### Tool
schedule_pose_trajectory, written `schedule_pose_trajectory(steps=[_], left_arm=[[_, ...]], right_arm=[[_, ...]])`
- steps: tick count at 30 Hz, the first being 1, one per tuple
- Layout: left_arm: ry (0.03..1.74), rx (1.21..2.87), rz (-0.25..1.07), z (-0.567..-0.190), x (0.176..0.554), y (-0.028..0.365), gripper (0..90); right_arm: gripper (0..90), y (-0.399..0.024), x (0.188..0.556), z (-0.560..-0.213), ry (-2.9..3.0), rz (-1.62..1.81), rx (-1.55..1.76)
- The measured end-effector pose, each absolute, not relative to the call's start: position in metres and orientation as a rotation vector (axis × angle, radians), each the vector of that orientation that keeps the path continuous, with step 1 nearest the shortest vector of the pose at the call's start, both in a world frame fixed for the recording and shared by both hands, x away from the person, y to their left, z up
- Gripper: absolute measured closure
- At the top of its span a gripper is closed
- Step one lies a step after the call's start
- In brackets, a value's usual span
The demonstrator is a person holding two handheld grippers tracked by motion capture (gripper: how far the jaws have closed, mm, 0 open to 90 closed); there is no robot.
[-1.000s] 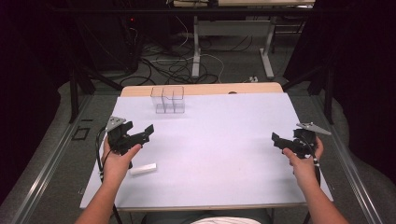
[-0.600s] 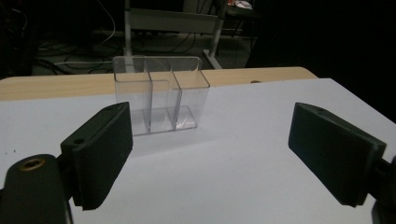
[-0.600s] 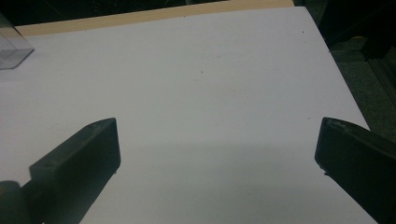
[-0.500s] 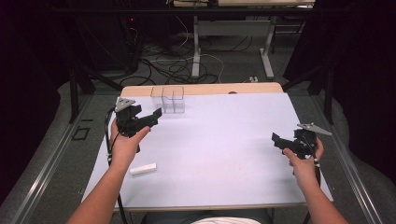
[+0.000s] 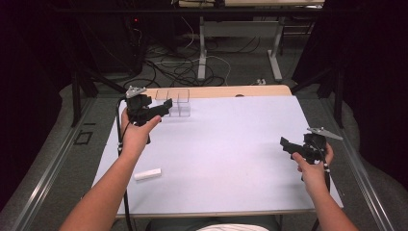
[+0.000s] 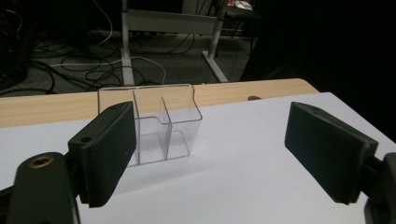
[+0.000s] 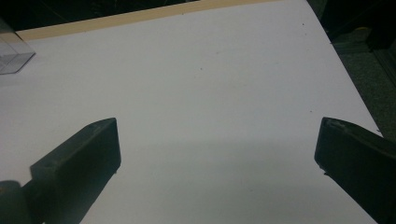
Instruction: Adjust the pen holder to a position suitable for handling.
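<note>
The left gripper (image 5: 161, 109) hovers just beside the clear box (image 5: 175, 102) at the far edge; its jaws seem open, holding nothing.

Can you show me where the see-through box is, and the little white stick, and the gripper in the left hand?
see-through box (image 6: 161, 126), left gripper view, on its middle divider wall.
little white stick (image 5: 147, 174), high view, on its middle.
left gripper (image 5: 166, 107), high view, between its open jaw tips.
</note>
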State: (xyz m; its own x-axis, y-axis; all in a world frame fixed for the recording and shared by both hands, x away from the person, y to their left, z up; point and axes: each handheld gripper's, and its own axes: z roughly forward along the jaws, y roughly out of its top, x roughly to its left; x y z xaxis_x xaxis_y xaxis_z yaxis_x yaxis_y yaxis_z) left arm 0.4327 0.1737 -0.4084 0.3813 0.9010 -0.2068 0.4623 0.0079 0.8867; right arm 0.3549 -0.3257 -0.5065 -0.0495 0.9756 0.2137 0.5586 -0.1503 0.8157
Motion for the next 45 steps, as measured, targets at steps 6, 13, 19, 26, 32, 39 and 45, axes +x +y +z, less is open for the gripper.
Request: schedule_pose_trajectory(steps=[6, 13, 19, 26, 32, 39, 45], left_arm=[[1.252, 1.647, 0.542, -0.405, 0.446, 0.166, 18.3], [1.281, 1.661, 0.552, -0.399, 0.461, 0.162, 20.9], [1.317, 1.652, 0.557, -0.384, 0.480, 0.165, 21.4], [1.353, 1.668, 0.531, -0.375, 0.503, 0.166, 22.8], [1.371, 1.713, 0.510, -0.377, 0.523, 0.166, 25.3], [1.421, 1.723, 0.542, -0.390, 0.539, 0.172, 28.7], [1.469, 1.705, 0.550, -0.400, 0.551, 0.182, 35.3]], right_arm=[[0.0, -0.327, 0.355, -0.507, 1.637, 1.103, 1.722], [0.0, -0.327, 0.355, -0.507, 1.633, 1.105, 1.742], [0.0, -0.327, 0.355, -0.508, 1.631, 1.112, 1.729], [0.0, -0.327, 0.355, -0.509, 1.634, 1.106, 1.744], [0.0, -0.327, 0.355, -0.512, 1.641, 1.109, 1.755], [0.0, -0.326, 0.356, -0.512, 1.639, 1.113, 1.735], [0.0, -0.325, 0.356, -0.513, 1.646, 1.111, 1.747]])
